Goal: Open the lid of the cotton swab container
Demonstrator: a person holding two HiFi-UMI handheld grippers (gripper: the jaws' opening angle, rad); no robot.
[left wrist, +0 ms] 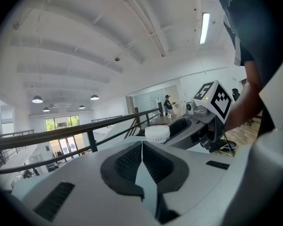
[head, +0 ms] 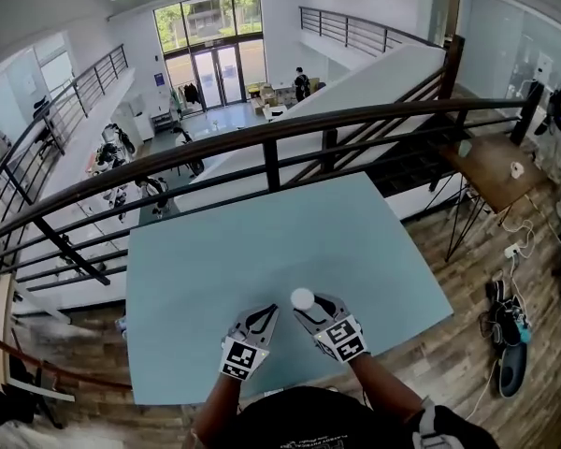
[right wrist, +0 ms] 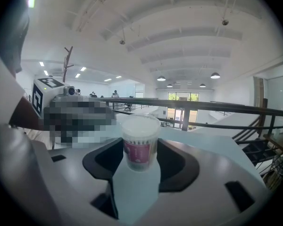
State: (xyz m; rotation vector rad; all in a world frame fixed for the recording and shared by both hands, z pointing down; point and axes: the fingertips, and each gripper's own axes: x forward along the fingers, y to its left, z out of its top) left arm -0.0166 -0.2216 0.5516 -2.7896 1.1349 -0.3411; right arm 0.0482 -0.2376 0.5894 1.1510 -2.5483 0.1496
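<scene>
Fingers (head: 316,316) of the right gripper (head: 306,309) meet the cotton swab container (head: 303,298) in the head view. Only its round white lid (head: 303,297) shows from above, near the front edge of the pale blue tabletop (head: 215,269). The left gripper (head: 269,311) lies just beside it on the left, apart from the container, with its tips angled toward the right gripper. A dark railing (head: 271,138) runs behind the tabletop. In the left gripper view, the left fingers (left wrist: 127,164) are pressed together along one seam with nothing between them. The container (left wrist: 157,133) stands ahead of them and slightly to the right, not touching them and with the lid on. It sits at the tip of the right gripper (left wrist: 186,128), whose marker cube (left wrist: 213,99) shows further right. In the right gripper view, the container (right wrist: 140,145) stands upright between the right fingers (right wrist: 177,161), which are clamped on its two sides at the level of its pink label (right wrist: 137,153). The lid (right wrist: 140,125) rises above the finger pads and is closed. The tabletop (right wrist: 212,145) shows behind and below the container. Whether the base rests on it cannot be told.
</scene>
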